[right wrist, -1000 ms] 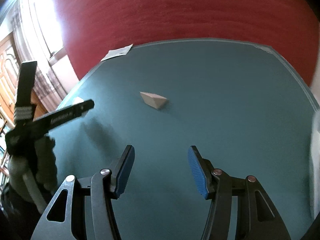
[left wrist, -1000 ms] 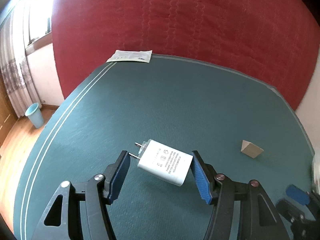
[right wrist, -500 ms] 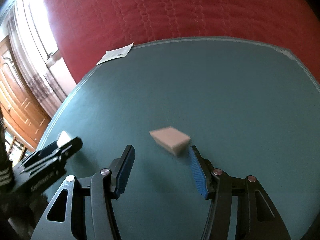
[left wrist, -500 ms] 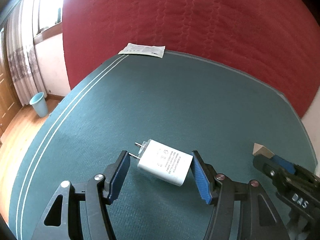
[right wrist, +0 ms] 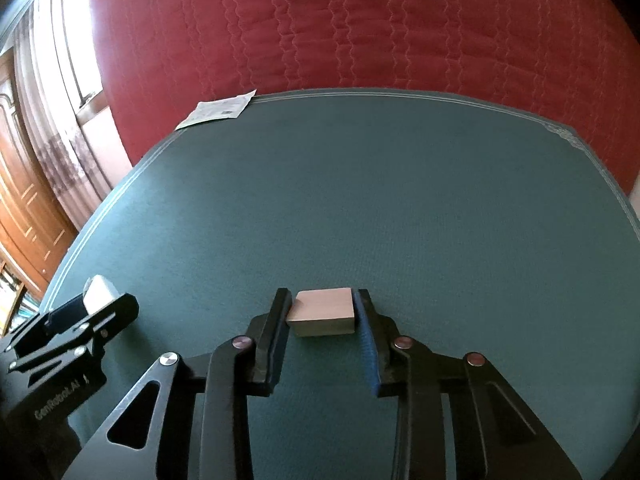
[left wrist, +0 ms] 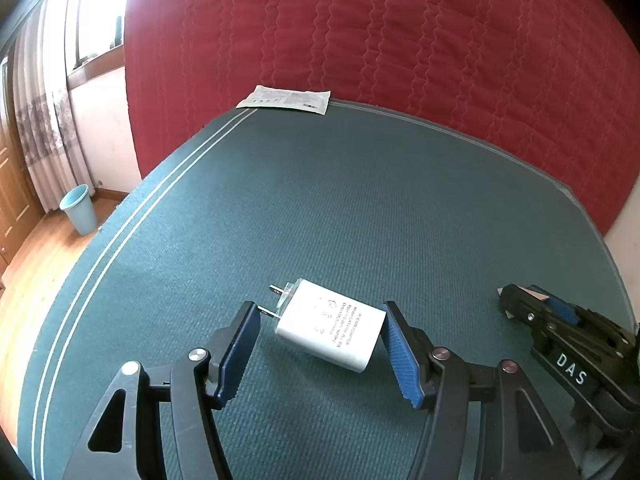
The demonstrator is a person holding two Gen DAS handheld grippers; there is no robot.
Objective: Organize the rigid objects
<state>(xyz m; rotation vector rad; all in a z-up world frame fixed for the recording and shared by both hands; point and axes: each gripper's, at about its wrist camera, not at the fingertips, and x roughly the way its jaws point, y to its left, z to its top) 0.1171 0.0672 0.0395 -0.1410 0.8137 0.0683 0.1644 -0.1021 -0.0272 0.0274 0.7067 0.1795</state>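
The right tool [right wrist: 322, 314] has just closed on the wooden block [right wrist: 323, 317], which a second ago lay free on the green counter [right wrist: 400, 208]. Left of the block, the left tool [left wrist: 318, 330] holds the white charger [left wrist: 332, 334]. Both pieces now seem ready to move.

Both views are fisheye cameras mounted just behind their own fingers, tilted down and forward over the green counter [left wrist: 360, 208] toward the red quilted backdrop [left wrist: 400, 40], with each hand-held gripper filling the lower frame. The left view sits close above a white charger [left wrist: 330, 332], the right close above a wooden block [right wrist: 323, 317]. They share the counter, the backdrop and a paper packet [right wrist: 218, 109] at its far edge, and each catches the other tool at its edge: lower right in the left view, lower left in the right.
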